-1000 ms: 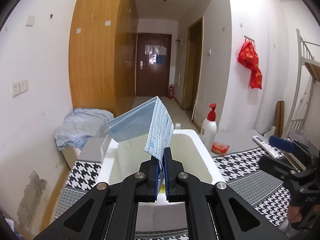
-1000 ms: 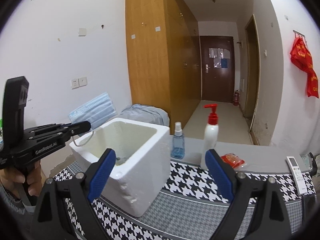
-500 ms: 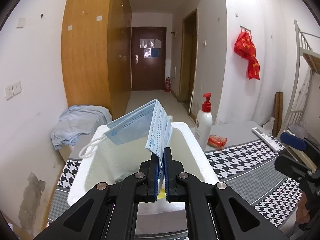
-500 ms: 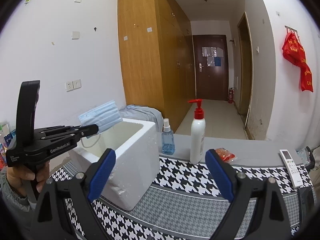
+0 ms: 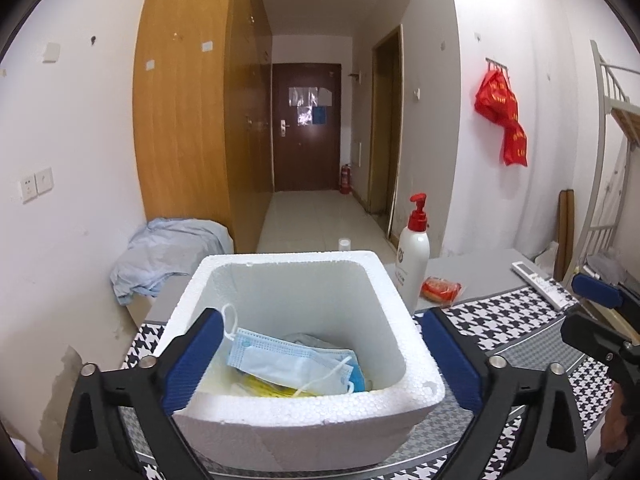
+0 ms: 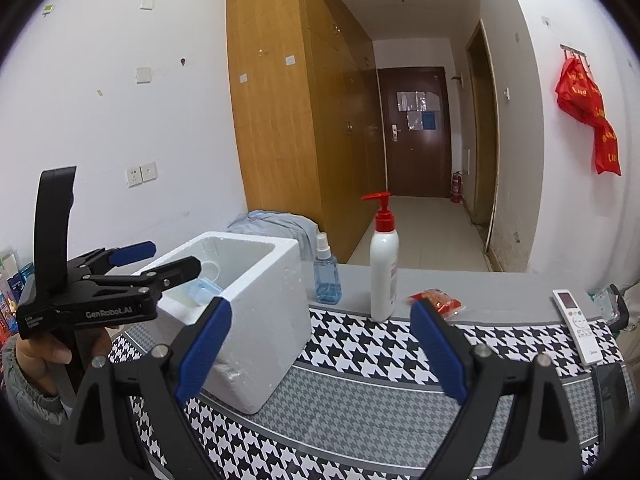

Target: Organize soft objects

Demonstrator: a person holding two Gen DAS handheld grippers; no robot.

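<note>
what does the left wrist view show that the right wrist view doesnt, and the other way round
Only the left wrist view looks down into the foam box, showing the mask lying on yellow and grey items, and a bunk bed frame.

Only the right wrist view shows the blue spray bottle and the whole open left gripper over the box.

Both show the box, mask, pump bottle, red packet, remote and open right gripper.

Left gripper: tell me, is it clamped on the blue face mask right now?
No: the left gripper has its jaws spread wide, and the blue face mask lies loose inside the white foam box.
</note>
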